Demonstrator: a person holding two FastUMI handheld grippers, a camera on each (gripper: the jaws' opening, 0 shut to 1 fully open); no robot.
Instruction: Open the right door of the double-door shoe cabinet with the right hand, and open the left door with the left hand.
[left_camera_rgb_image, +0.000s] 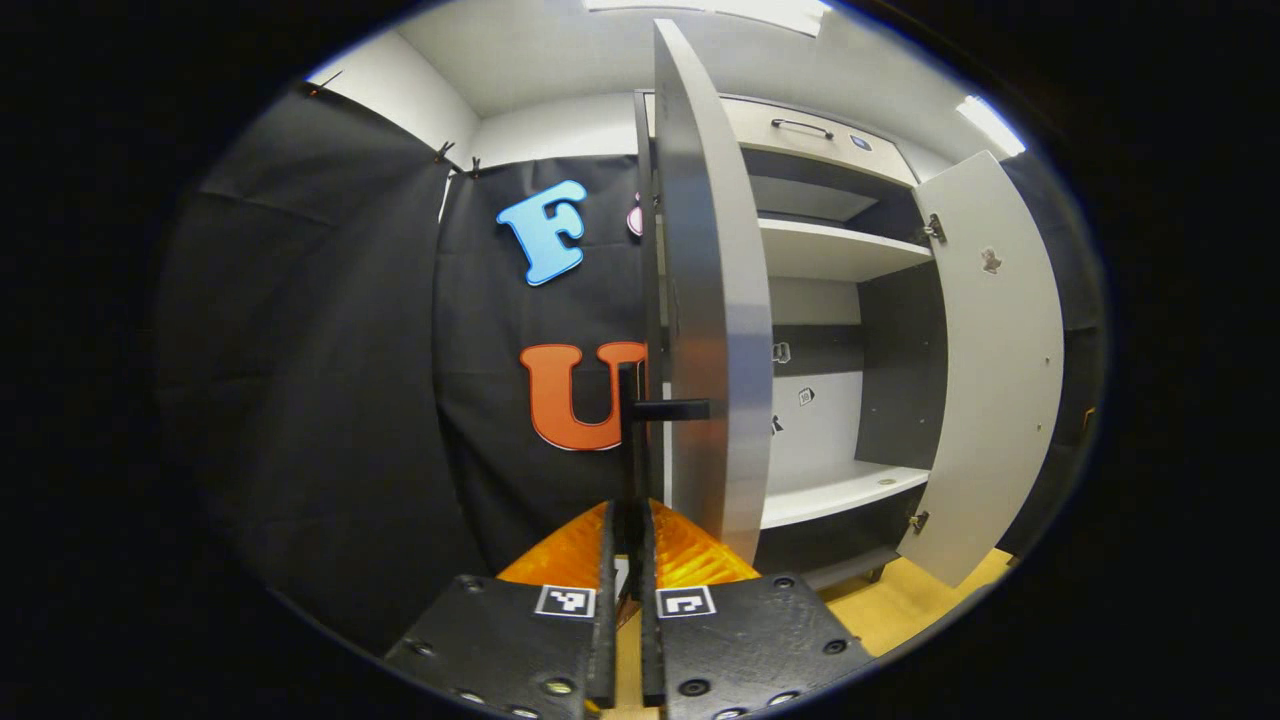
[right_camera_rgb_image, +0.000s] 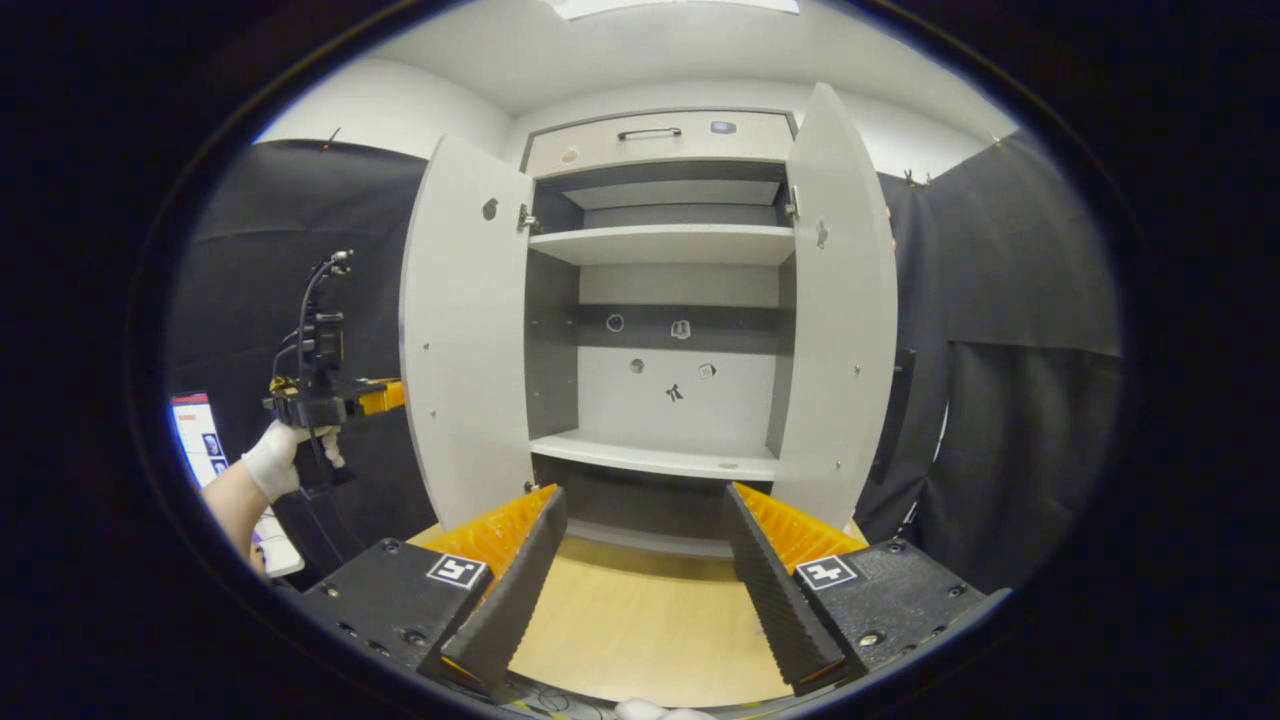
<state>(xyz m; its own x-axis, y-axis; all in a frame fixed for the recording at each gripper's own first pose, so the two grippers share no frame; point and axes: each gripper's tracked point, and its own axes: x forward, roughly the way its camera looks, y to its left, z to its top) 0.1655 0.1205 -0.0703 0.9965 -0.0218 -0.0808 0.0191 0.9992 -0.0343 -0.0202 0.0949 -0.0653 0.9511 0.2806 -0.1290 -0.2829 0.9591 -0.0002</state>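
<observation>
Both doors of the pale grey double-door shoe cabinet (right_camera_rgb_image: 665, 330) stand swung outward, leaving its white shelves (right_camera_rgb_image: 662, 243) and dark back panel exposed. In the right gripper view the flat grey left door (right_camera_rgb_image: 465, 340) hangs wide on the cabinet's left side and the matching grey right door (right_camera_rgb_image: 838, 320) hangs wide on its right side.

The left claw (left_camera_rgb_image: 628, 545) is closed nearly to touching around the slim black bar handle (left_camera_rgb_image: 632, 440) on the outer face of the left door (left_camera_rgb_image: 712, 300), which is seen edge-on just beside the claw; both fingers appear to press on the bar. Farther off, to the left of the cabinet, a white-gloved hand (right_camera_rgb_image: 272, 458) holds that same tool against the door.

The right claw (right_camera_rgb_image: 640, 570) is spread wide and holds nothing, hovering over the light wooden floor (right_camera_rgb_image: 640, 620) in front of the cabinet, well apart from the right door.

Judgement: the task looks essentially complete. To finish the step well, carry the left door along its hinge arc rather than pulling straight, stop before the hinges bind, then part the fingers fully and back away squarely so the handle is not snagged and the door does not swing back.
</observation>
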